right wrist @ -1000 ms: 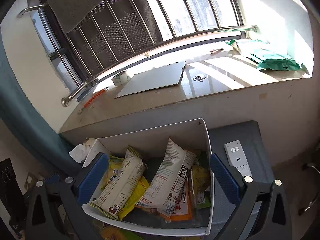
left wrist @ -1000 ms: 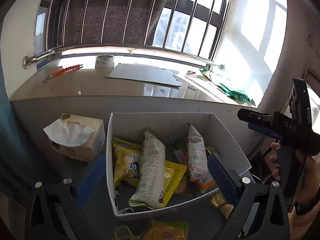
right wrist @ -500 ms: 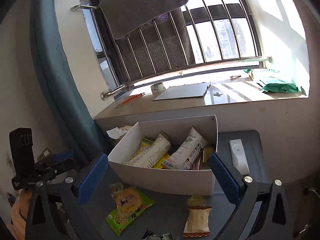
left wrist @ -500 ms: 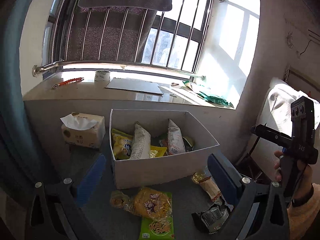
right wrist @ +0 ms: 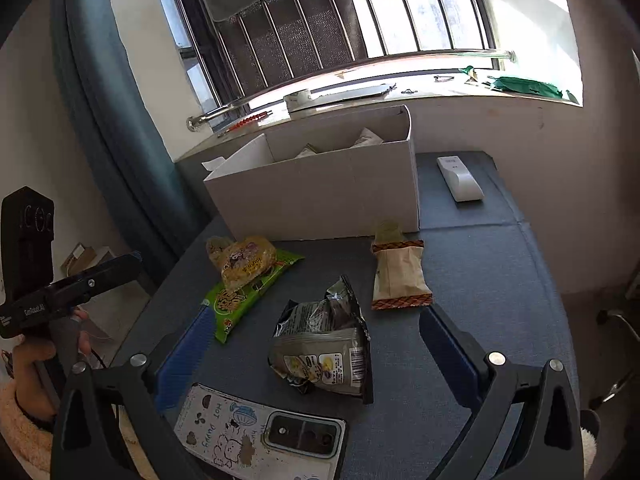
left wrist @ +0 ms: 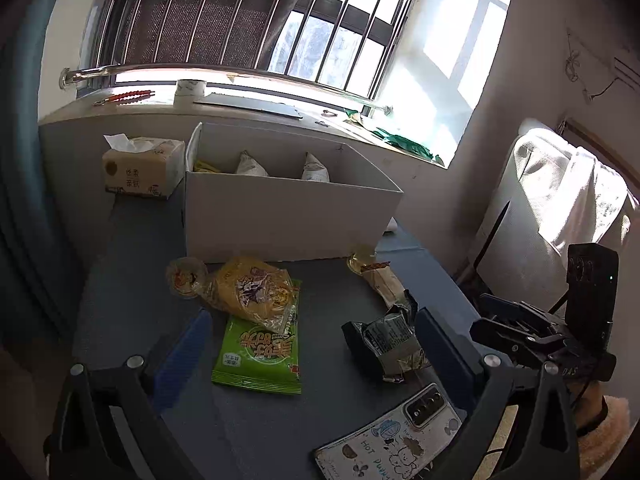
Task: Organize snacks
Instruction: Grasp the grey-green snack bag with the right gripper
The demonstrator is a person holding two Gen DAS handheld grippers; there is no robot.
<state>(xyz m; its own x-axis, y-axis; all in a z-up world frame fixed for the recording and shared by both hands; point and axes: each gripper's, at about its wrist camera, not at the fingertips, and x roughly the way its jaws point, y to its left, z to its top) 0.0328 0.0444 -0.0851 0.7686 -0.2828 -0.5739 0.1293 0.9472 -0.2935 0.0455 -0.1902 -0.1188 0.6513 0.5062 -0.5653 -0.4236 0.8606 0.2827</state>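
snacks loose on the grey tabletop, both grippers empty

on the grey tabletop (right wrist: 500,280), in front of the white box (left wrist: 288,212), lie four loose snacks: a yellow bag (left wrist: 252,288) resting on a green packet (left wrist: 260,352), a crumpled dark packet (right wrist: 324,352), and a tan packet (right wrist: 400,276) near the box's corner. more packets stand inside the box. my left gripper (left wrist: 316,360) and right gripper (right wrist: 316,348) both hang spread wide, holding nothing. a phone (right wrist: 256,436) lies nearest me, a tissue pack (left wrist: 140,168) beside the box, a remote (right wrist: 460,178) to its right.
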